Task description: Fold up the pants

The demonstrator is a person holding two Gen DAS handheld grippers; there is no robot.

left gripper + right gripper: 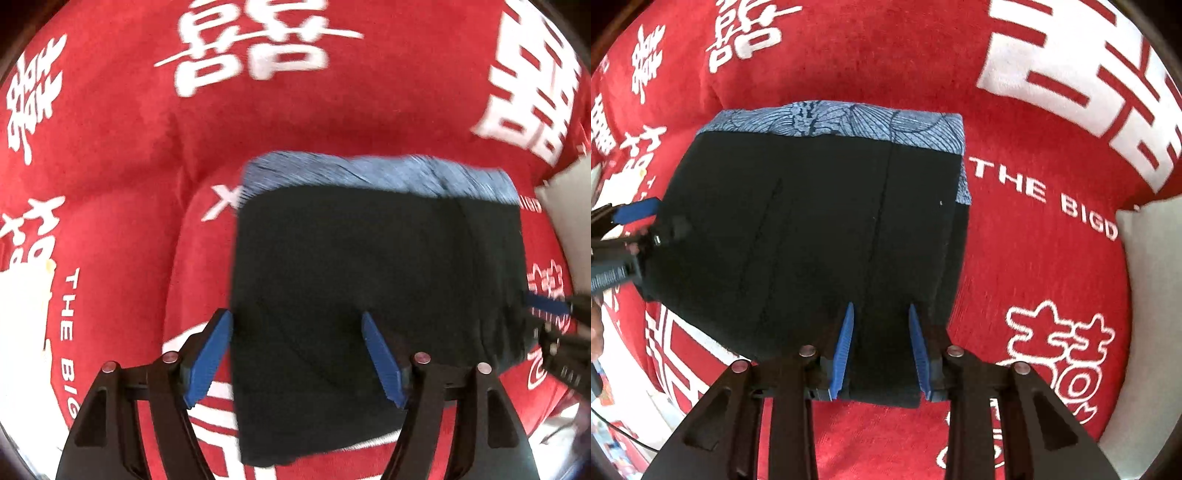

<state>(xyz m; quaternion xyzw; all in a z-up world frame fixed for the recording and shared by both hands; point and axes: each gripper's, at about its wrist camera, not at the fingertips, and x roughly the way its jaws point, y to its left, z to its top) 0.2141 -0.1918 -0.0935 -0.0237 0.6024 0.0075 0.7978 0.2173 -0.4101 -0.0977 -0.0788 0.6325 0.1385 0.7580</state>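
The black pants (373, 280) lie folded into a compact rectangle on the red cloth, with a blue patterned band (380, 173) along the far edge. My left gripper (297, 321) is open, its blue pads spread wide over the near left part of the pants. In the right wrist view the pants (812, 229) fill the middle, with the blue band (834, 122) at the far side. My right gripper (881, 314) is partly open over the near edge of the pants, which lies between its pads. Each gripper shows at the edge of the other's view.
A red cloth (110, 147) with white characters and letters covers the surface (1034, 258). A white object (569, 221) sits at the right edge of the cloth (1152, 277). A pale object (22, 306) lies at the left.
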